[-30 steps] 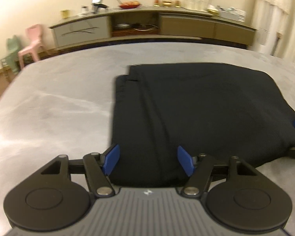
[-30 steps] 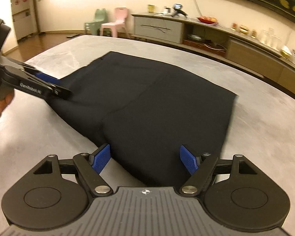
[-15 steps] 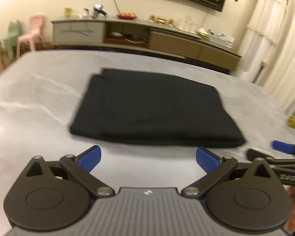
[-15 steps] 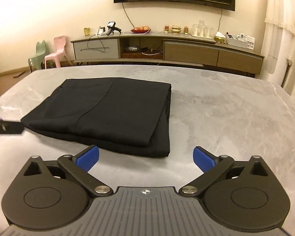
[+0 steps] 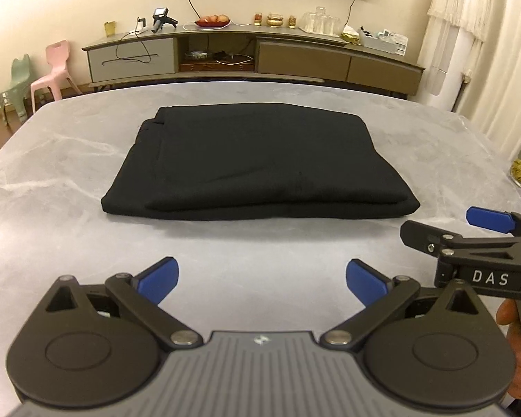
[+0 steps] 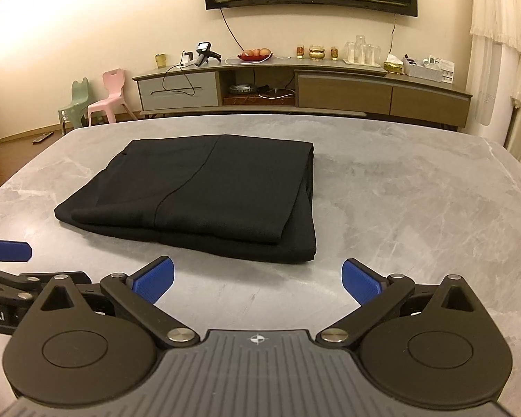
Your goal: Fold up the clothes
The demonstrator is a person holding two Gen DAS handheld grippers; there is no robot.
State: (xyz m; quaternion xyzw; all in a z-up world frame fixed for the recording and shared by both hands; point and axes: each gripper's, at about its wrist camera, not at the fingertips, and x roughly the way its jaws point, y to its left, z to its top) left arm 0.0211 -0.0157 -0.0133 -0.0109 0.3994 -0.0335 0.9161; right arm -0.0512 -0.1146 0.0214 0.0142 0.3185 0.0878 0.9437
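Both grippers hang above a grey marble table [image 5: 52,187], fingers spread wide and gripping nothing. The left gripper [image 5: 262,279] shows its blue pads [image 5: 158,279] apart over bare tabletop; the right gripper [image 6: 257,278] does the same, and also appears at 3 o'clock in the left camera's view. At 12 o'clock from each tool, clear of the fingertips, lies a black garment [image 5: 257,163], folded into a flat rectangle. Beyond it, against the wall, stand a long low sideboard [image 6: 330,90] and, at 10 o'clock, a pink child's chair [image 6: 111,95].
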